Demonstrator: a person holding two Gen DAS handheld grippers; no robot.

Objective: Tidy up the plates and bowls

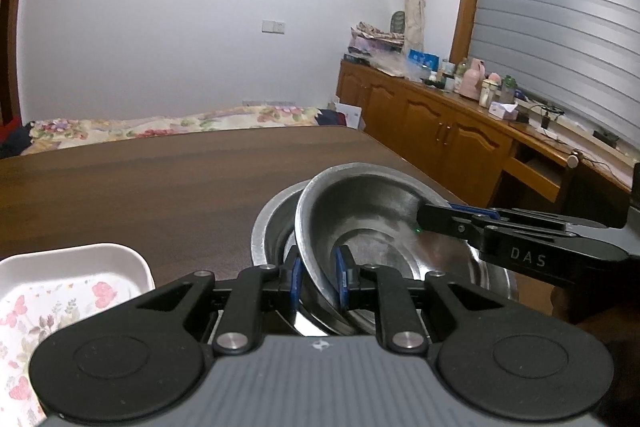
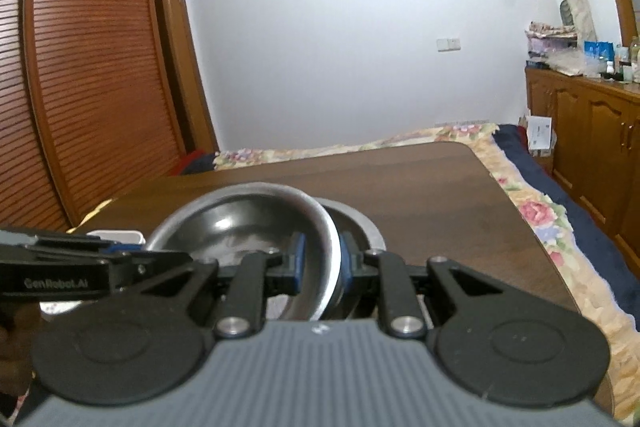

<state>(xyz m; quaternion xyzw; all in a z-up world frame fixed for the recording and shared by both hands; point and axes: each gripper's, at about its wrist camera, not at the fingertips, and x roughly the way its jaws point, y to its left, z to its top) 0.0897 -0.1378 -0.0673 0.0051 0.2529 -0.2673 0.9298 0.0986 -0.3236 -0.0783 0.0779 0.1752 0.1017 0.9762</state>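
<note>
Close wrist views, shared steel bowl point(image 1: 360, 223)

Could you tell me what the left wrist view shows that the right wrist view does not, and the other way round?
Only the left wrist view shows the floral white dish at near left and the window blinds.

Only the right wrist view shows the slatted wooden wardrobe.

Both show the upper steel bowl tilted inside the lower steel bowl on the brown table, with the left gripper and right gripper each clamped on its rim, plus the bed and cabinets.
</note>
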